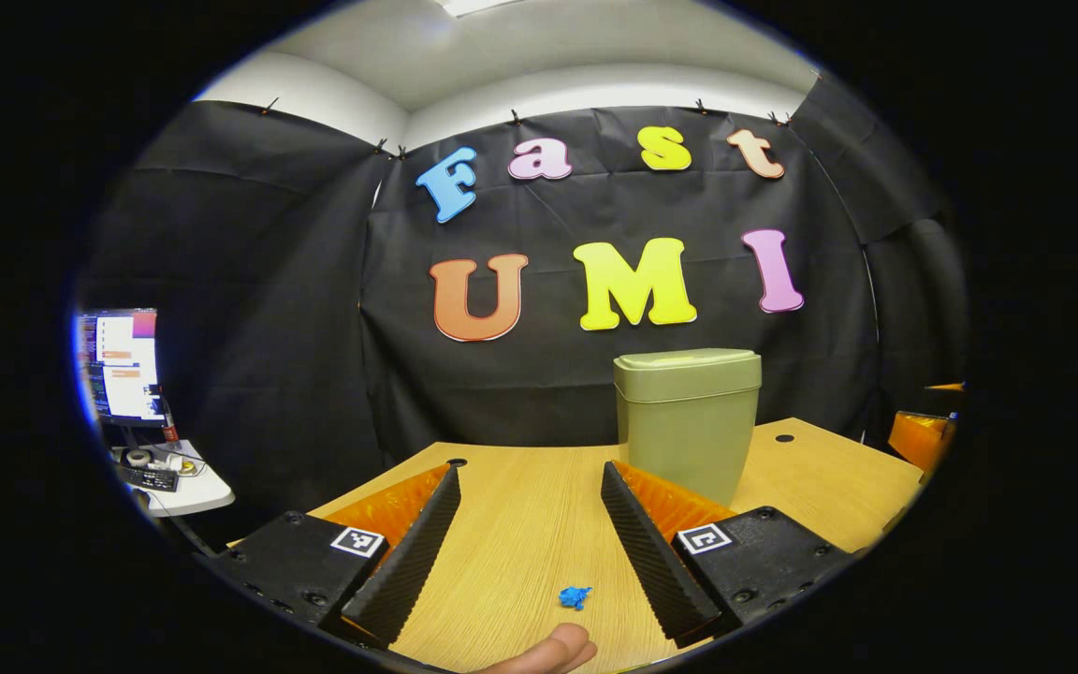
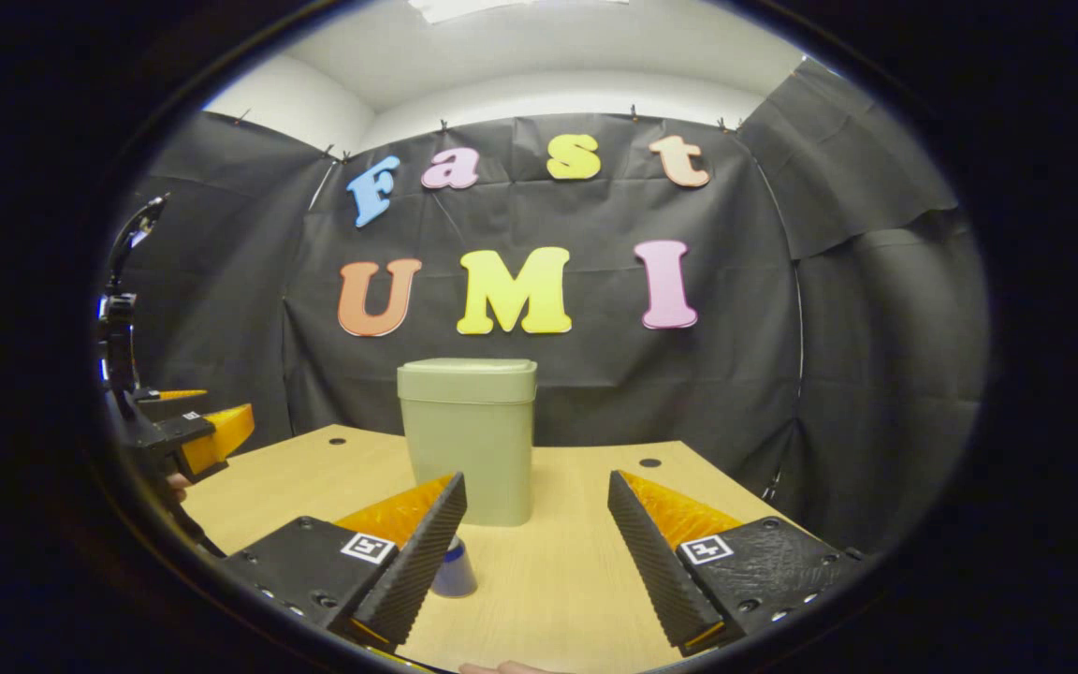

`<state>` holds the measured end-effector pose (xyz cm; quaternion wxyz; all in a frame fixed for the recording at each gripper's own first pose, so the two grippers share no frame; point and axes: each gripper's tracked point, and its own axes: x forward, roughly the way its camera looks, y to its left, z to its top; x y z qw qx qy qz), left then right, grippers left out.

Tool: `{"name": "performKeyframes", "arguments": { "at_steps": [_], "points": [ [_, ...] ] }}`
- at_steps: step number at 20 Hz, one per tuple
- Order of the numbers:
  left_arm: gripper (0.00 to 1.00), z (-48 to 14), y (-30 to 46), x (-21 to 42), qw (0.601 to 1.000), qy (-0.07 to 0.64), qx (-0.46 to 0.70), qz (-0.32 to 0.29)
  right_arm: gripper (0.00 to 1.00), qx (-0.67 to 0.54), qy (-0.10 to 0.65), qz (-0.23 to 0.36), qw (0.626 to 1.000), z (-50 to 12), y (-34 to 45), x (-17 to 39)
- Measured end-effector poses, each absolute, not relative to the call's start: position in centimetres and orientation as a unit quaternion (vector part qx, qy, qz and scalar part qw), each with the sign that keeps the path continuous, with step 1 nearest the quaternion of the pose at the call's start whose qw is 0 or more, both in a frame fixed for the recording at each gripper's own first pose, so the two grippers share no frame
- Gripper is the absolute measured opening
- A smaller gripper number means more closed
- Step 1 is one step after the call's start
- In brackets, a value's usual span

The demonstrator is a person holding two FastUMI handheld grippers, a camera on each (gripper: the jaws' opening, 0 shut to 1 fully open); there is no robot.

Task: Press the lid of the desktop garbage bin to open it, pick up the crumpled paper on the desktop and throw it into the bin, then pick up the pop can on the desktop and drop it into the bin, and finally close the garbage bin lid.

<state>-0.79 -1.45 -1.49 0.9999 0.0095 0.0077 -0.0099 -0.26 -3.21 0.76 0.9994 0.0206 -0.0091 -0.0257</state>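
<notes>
On the bench (image 1: 520, 524), toward its far edge, stood the bin (image 1: 687, 421) with its lid (image 1: 687, 367) down. In the left gripper view, the left gripper (image 1: 528, 552) hung above the bench with its fingers spread wide and nothing between them; the bin sat just behind its right finger. A small crumpled paper (image 1: 575, 596) lay on the bench well in front of the bin, between the two fingers, and a fingertip (image 1: 553, 648) showed at the bottom edge, near the paper.

In the right gripper view, the right gripper (image 2: 534, 552) was likewise wide open and empty. The can (image 2: 454, 565) stood on the bench just in front of the bin (image 2: 470, 438), partly hidden behind this gripper's left finger. The left gripper (image 2: 185, 426) showed well to the left of the bin.
</notes>
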Motion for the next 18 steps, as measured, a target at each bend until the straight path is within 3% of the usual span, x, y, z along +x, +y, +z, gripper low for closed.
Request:
{"name": "performKeyframes", "arguments": {
  "at_steps": [4,7,13,15,16,18],
  "points": [
    [0.98,-1.4,-1.7,-0.7,1.000,0.005,0.013,-0.013,0.97,0.040,-0.013,-0.015,0.999,1.4,-3.4,-0.7],
    [0.98,-1.7,-2.0,-0.8,1.000,0.010,0.011,-0.017,0.92,0.048,-0.014,-0.017,0.999,2.1,-3.8,-0.4],
    [0.98,-1.6,-2.6,-1.1,0.999,0.012,0.014,-0.029,0.48,0.064,-0.004,0.000,0.998,2.3,-3.5,0.0],
    [0.98,-1.6,-2.7,-1.1,0.999,0.011,0.017,-0.033,0.30,0.074,-0.009,0.014,0.997,2.7,-3.0,0.0],
    [0.98,-1.7,-2.5,-1.0,0.999,0.012,0.018,-0.031,0.15,0.070,-0.009,0.014,0.997,2.9,-3.1,0.1],
    [0.98,-2.2,-1.8,-0.6,0.999,0.021,0.012,-0.025,0.12,0.063,-0.008,0.010,0.998,3.4,-3.0,0.5]
  ]
}}
